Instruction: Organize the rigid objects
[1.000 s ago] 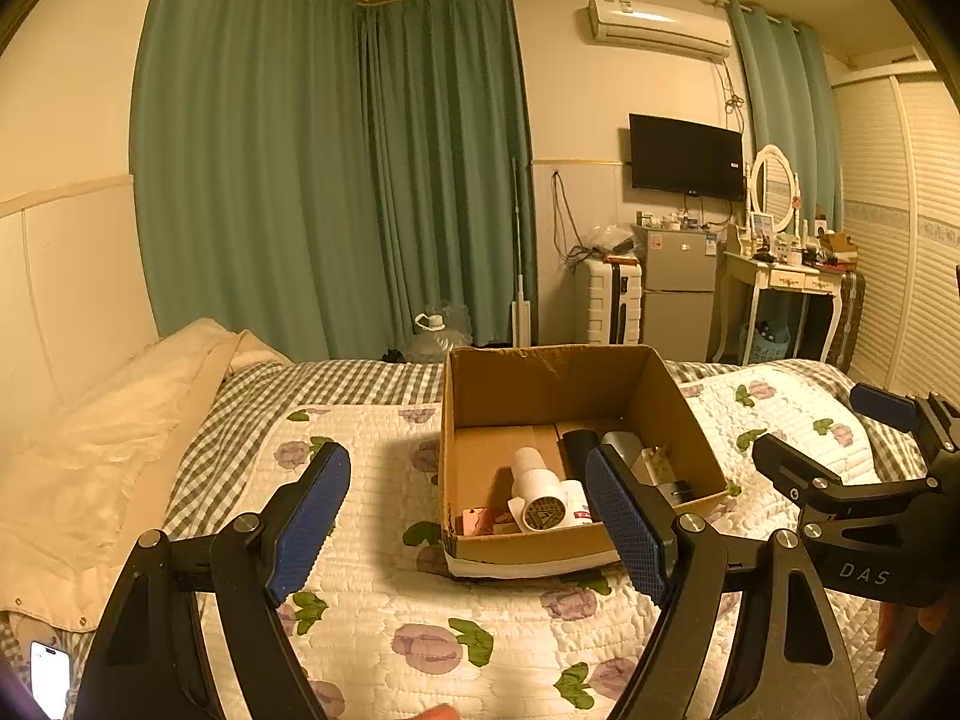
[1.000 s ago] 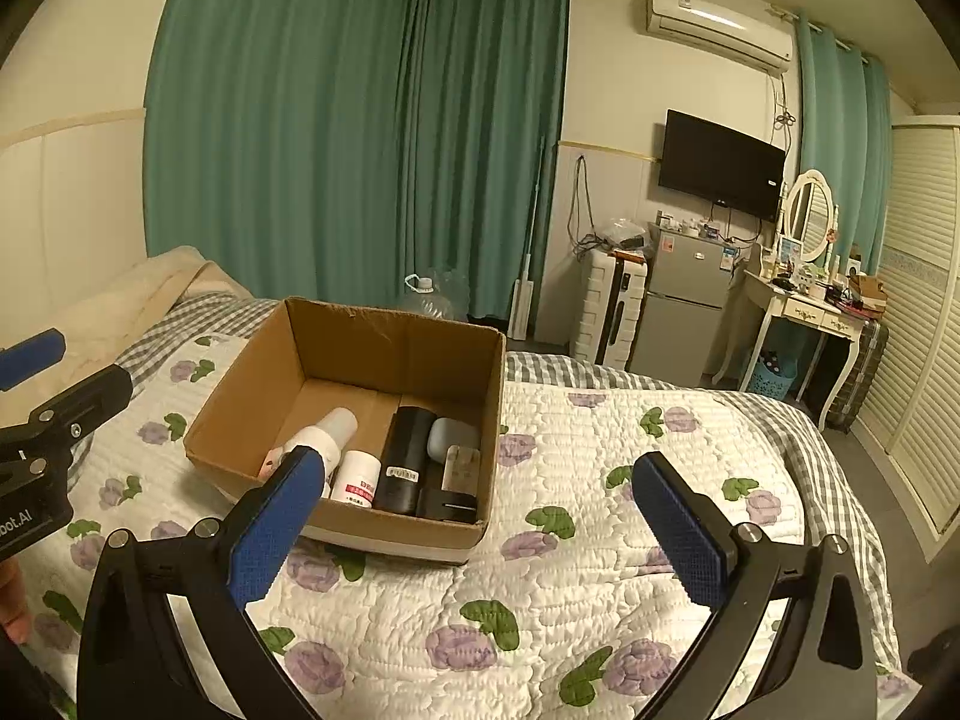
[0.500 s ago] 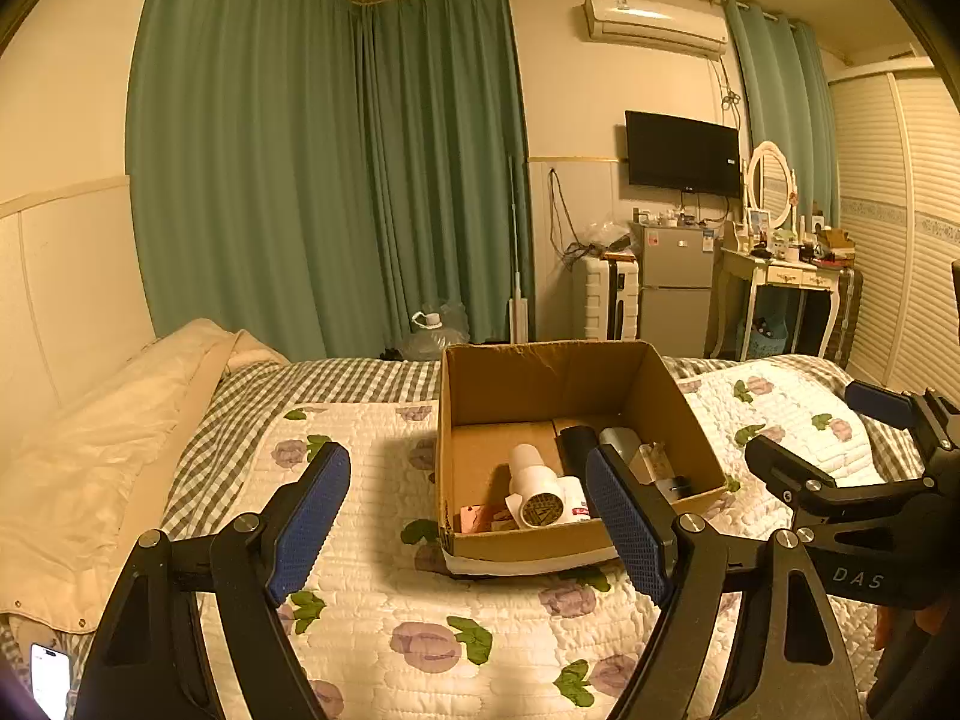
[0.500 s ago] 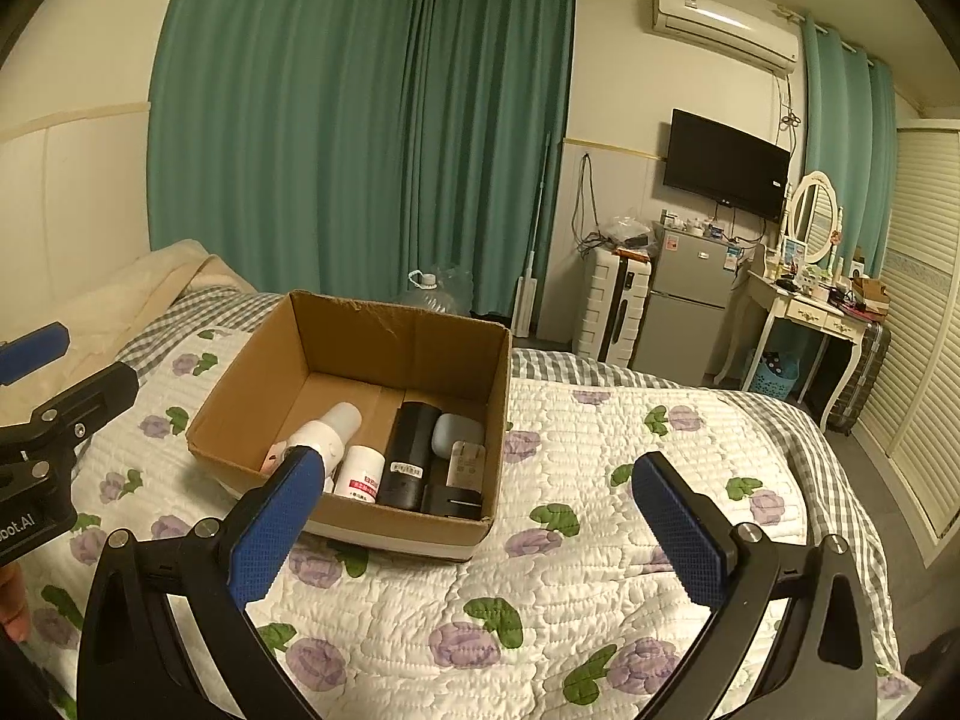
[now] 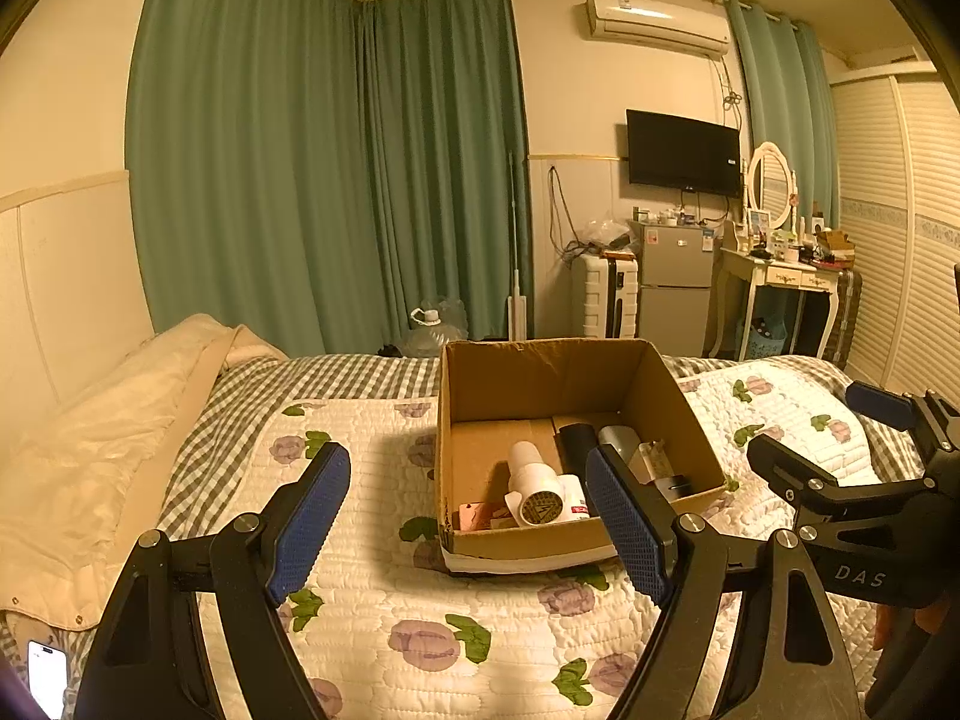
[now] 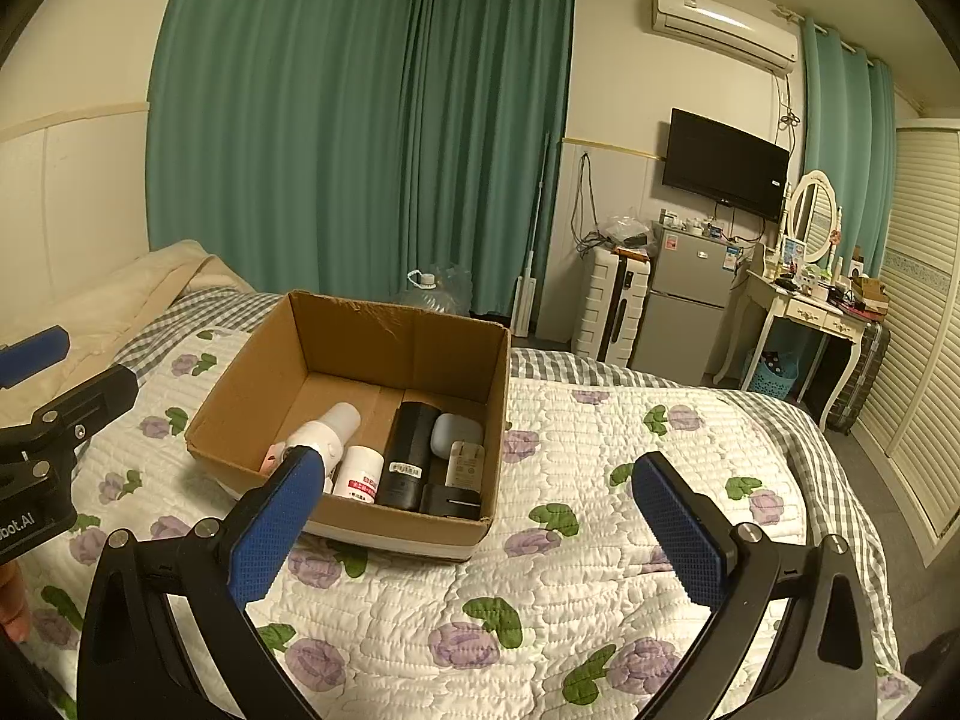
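Observation:
An open cardboard box (image 5: pixel 540 372) (image 6: pixel 252 384) sits on the quilted bed. Inside lie a white bottle (image 5: pixel 531 480) (image 6: pixel 327 429), a small white bottle with a red label (image 6: pixel 360 471), a black cylinder (image 6: pixel 408 450) (image 5: pixel 573 441), a grey earbud case (image 6: pixel 457 429) (image 5: pixel 618 437), a white plug adapter (image 6: pixel 463 465) and a small black box (image 6: pixel 450 501). My left gripper (image 5: pixel 468 516) is open and empty, above the quilt in front of the box. My right gripper (image 6: pixel 480 516) is open and empty, near the box's front right corner.
The bed has a floral quilt (image 6: pixel 540 600) and a cream pillow (image 5: pixel 90 450) at the left. A phone (image 5: pixel 45 678) lies at the near left. Beyond the bed stand green curtains, a water jug (image 5: pixel 432 330), a suitcase, a small fridge (image 6: pixel 690 300) and a dressing table (image 6: pixel 804 312).
Both views have drawn back and up slightly; the box sits a little lower and farther. Both grippers stay open and empty.

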